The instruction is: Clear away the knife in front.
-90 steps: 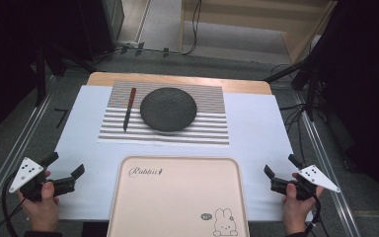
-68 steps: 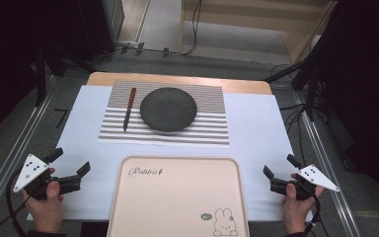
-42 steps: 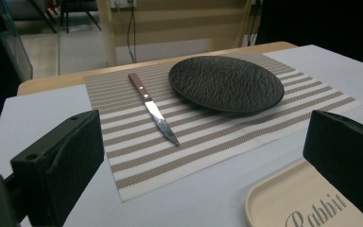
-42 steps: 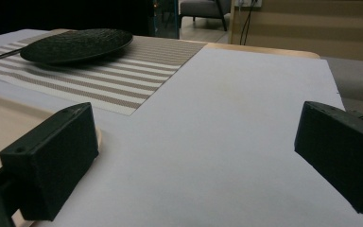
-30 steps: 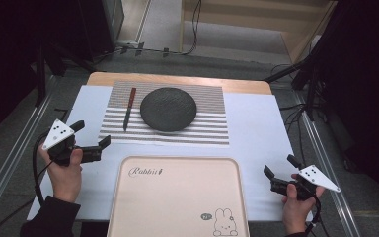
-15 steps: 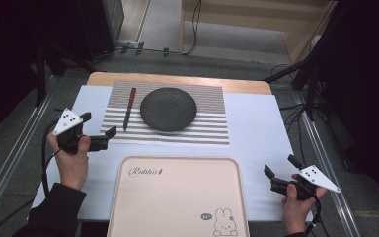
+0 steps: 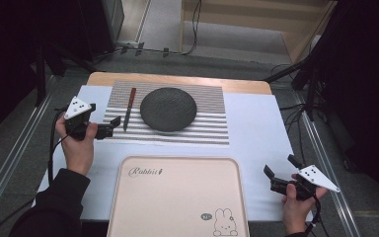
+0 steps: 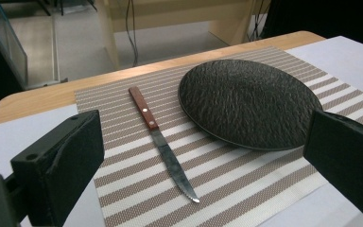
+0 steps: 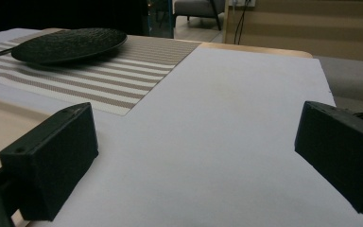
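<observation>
- On the pink tray [image 7: 177, 197], near its top left corner: the word "Rabbit" in thin cursive letters, with a small mark after it, too small to read.
- On the same tray, bottom right: a small dark oval label beside a drawn rabbit; its writing too small to read.
- No other readable text.

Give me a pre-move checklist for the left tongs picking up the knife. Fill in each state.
1. Left tongs open: ok, jaws wide apart in the left gripper view.
2. Knife in front of the jaws: ok, lying flat on the striped mat.
3. Knife clear of the black plate: ok, a gap shows between them.
4. Blade end nearest the left tongs, wooden handle far: ok.
5. Right tongs out of the way: ok, open, beside the tray.
6. Jaw height over the mat: cannot tell.
</observation>
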